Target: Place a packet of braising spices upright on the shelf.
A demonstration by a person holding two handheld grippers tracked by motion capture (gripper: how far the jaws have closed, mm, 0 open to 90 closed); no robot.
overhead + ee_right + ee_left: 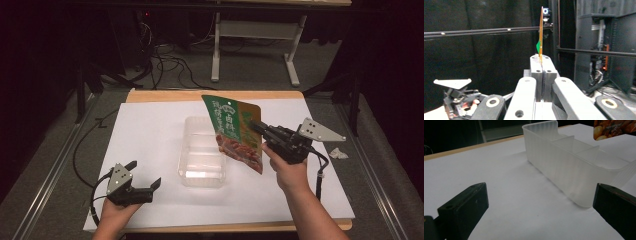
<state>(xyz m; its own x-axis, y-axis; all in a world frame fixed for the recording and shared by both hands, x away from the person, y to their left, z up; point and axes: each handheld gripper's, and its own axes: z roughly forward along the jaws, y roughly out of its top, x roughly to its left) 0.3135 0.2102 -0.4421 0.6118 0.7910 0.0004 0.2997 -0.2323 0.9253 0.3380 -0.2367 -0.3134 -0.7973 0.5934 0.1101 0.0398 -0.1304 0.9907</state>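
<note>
Right tongs [256, 127] clamp the snack pouch [235, 131] mid-frame above the clear tray [201, 172]; left tongs [145, 176] gape empty, lower left.

- Your left gripper [148, 175] sits at the table's [150, 130] near-left, left of the container [201, 176].
- Your right gripper [256, 127] holds the pouch [235, 131] above the container's right side.

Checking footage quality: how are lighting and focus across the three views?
High view: white table sheet well lit, surroundings dark, slightly soft. Left gripper view: clear container sharp, its near black tongs blurred. Right gripper view: dim black backdrop, snack packet seen edge-on.
</note>
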